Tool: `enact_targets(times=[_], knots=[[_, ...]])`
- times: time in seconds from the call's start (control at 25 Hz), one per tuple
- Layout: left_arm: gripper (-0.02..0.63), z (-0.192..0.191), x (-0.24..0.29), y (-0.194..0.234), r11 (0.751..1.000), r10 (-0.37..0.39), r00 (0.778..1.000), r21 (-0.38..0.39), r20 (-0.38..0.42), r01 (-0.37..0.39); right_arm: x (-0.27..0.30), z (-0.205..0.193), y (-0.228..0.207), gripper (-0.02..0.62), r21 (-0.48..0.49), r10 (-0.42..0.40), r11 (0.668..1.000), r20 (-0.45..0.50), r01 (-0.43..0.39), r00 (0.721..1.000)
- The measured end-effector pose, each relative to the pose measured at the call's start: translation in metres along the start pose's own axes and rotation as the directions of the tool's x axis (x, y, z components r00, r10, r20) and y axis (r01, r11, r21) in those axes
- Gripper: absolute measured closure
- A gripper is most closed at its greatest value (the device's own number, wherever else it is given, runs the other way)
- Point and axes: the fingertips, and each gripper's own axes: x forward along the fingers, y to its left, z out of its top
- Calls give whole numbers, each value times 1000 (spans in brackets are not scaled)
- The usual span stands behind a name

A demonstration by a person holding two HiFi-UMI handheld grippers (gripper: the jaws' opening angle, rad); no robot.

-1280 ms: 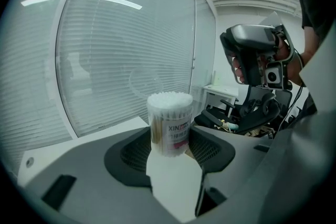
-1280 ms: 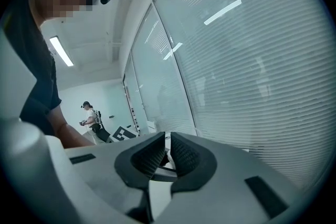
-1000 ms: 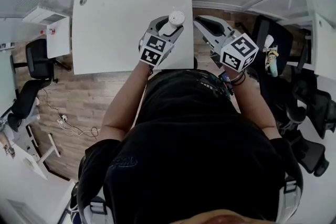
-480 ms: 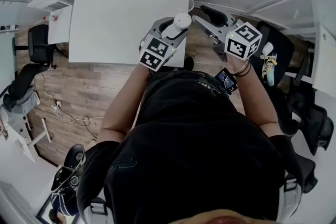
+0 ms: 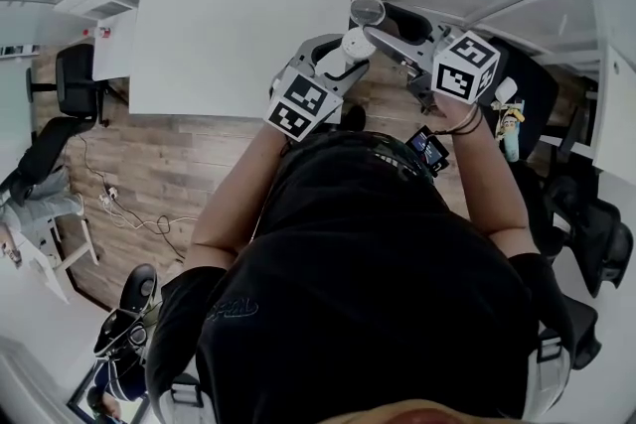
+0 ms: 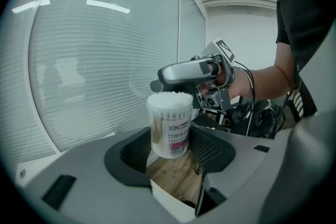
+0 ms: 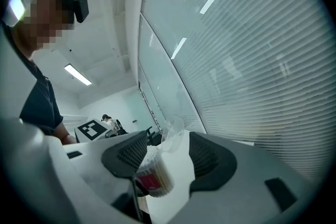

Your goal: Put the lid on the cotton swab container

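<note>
The left gripper (image 6: 172, 150) is clamped on the cotton swab container (image 6: 169, 126) — open-topped and packed full of cotton swabs (image 6: 169, 98). Just above the container, the clear lid (image 7: 174, 132) tilts between the jaws of the right gripper (image 7: 168, 156) — they have just been opening and stand wide apart.

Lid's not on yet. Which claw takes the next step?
Right. The left claw is shut on the cotton swab container; the right claw has just been opening, the clear lid between its jaw tips, near the open top.
</note>
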Motion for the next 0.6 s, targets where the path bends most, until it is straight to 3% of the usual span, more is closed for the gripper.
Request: enact_targets(times=[0.6], knots=[[368,-4,-5,5,1000,20,1000,-11,-10,-20,-1,5,30,353,-68,82,994,8,-81,997]])
